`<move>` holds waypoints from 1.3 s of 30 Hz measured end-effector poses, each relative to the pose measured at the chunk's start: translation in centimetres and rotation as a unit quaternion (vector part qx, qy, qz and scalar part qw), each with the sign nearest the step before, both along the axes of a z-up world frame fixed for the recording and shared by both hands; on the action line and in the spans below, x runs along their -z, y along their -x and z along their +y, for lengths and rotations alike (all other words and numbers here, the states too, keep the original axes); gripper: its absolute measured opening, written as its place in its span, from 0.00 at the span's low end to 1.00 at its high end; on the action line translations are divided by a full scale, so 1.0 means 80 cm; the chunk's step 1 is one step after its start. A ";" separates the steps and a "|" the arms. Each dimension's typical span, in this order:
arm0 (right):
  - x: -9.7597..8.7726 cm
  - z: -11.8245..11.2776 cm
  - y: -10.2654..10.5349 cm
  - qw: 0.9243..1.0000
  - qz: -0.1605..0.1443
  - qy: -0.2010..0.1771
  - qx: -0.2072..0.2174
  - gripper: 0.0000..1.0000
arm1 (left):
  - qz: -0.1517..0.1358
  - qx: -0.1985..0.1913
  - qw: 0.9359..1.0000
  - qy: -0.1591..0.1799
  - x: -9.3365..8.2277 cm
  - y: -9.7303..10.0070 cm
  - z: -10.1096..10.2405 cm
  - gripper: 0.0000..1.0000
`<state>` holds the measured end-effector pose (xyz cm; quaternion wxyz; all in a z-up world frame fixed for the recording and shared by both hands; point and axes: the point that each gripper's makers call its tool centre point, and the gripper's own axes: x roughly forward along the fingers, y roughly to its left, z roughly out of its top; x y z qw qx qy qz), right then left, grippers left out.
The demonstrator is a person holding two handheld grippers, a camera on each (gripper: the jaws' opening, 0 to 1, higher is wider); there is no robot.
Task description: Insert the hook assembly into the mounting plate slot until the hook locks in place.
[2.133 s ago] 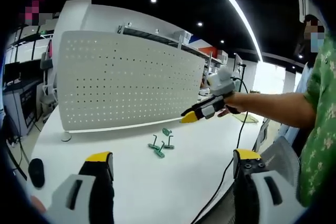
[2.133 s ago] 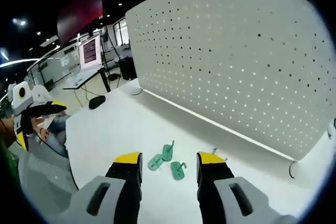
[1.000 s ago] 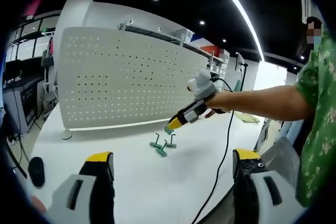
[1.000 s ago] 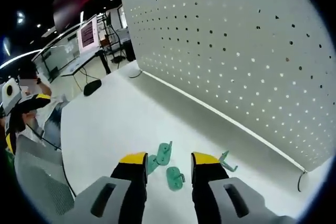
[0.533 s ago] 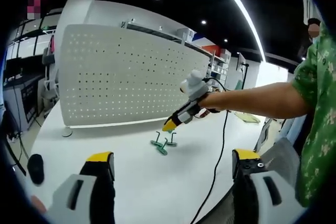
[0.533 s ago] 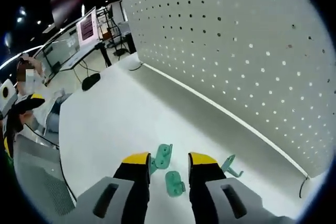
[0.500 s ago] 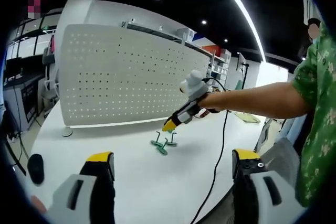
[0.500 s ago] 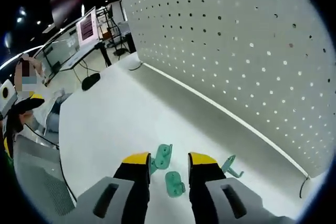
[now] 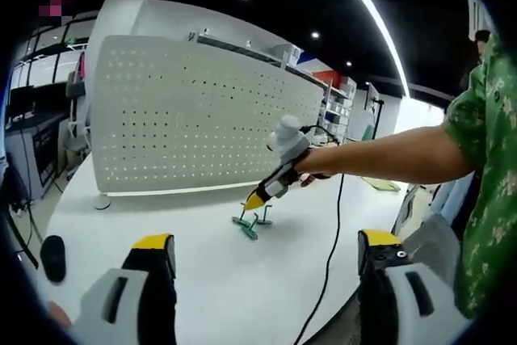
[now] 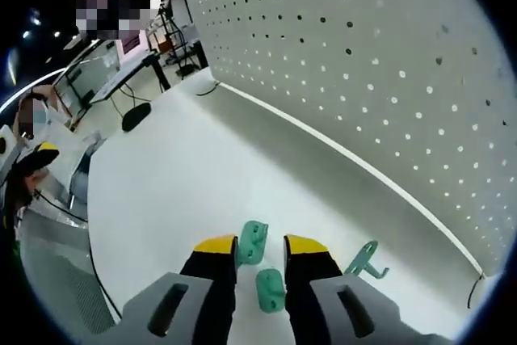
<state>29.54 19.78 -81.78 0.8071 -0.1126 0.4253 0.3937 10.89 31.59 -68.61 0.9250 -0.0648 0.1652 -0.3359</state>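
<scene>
A: Where do things stand?

B: Early, by my reading. The green hooks [image 9: 251, 223] lie in a small cluster on the white table [image 9: 202, 280], near the foot of the perforated mounting plate [image 9: 194, 119] and apart from it. No green piece hangs in the holes I can see.

A: Right gripper?

B: In the left gripper view the right gripper [image 9: 255, 199] is angled tip-down just above the cluster. From its own view, the right gripper [image 10: 250, 250] has its yellow-tipped jaws a narrow gap apart, straddling two green hooks [image 10: 252, 241], one just beyond the tips and one [image 10: 269, 289] lying between the jaws. A third hook [image 10: 363, 260] sits off to the side, nearer the mounting plate [image 10: 388, 70]. I cannot tell whether the pads touch plastic yet; I judge nothing is pinched.

A: And the left?

B: The left gripper [image 9: 266, 250] hangs well back over the near table edge, jaws spread wide, holding nothing.

A: So what remains?

B: Nearly all of it, I'd say: close on a hook, lift it, carry it to the plate, seat it in a slot until it locks.
</scene>
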 end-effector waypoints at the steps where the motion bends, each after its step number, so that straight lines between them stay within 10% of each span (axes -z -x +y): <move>1: 0.002 0.001 0.000 1.000 0.002 0.002 -0.001 0.21 | 0.000 -0.002 1.000 -0.001 0.000 0.000 0.001 0.96; 39: 0.037 0.013 0.002 0.998 0.051 0.038 -0.030 0.12 | 0.010 0.004 1.000 -0.017 0.007 -0.006 0.003 0.95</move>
